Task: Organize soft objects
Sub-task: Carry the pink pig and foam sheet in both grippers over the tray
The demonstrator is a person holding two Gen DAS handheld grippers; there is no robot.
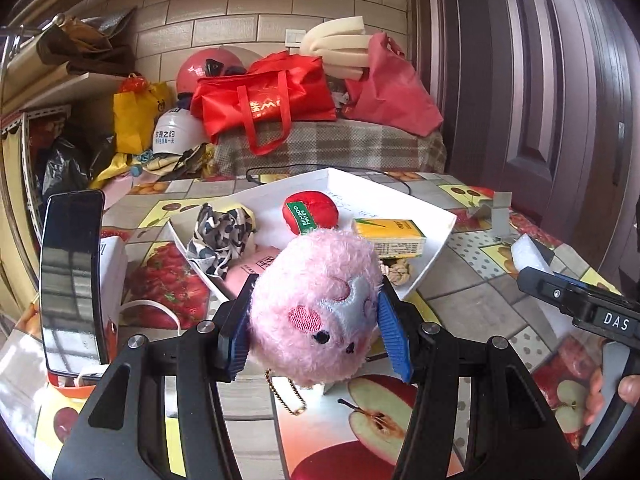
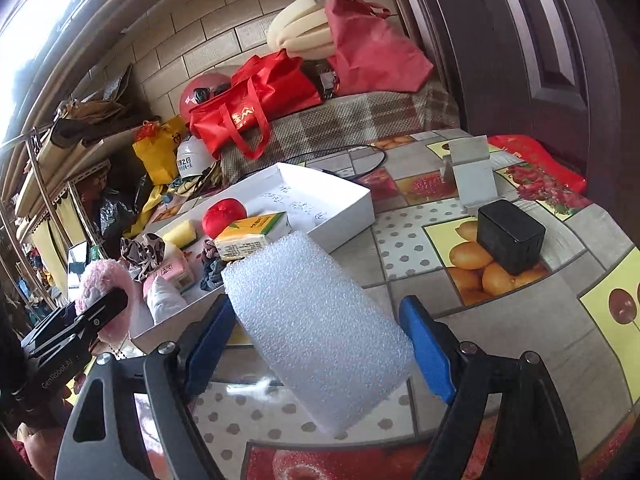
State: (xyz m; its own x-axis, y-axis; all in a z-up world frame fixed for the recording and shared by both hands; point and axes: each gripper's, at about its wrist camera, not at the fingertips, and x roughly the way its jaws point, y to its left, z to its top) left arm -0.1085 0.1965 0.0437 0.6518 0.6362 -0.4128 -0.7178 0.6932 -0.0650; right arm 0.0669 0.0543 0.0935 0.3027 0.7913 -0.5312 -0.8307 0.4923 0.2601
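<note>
Toys and other soft things are already lying in the white box (image 1: 434, 236): a red plush ball (image 1: 311, 213), a spotty cloth (image 1: 218, 236), a pack of tissues (image 1: 390, 236) and a pink pack (image 1: 256, 270). So a good part of the tidying is looking done.

You are squeezing the fluffy pink toy (image 1: 316, 308) in your left gripper (image 1: 316, 320). Both blue pads are pressing into its fur, so those jaws are closed on it. The box is sitting just ahead of them, and the toy is hanging over the near edge of it, not yet inside.

Your right gripper (image 2: 320, 336) is holding its jaws wide. The white foam sheet (image 2: 316, 328) is lying slanted between them, on the worktop (image 2: 420, 240). One pad is looking very close to the foam's edge, the other is standing apart from it, so I am judging that nothing is being gripped there. The box is lying ahead of these jaws and to their left.

Still left, I am guessing: the pink toy and the foam are both waiting to go in.
</note>
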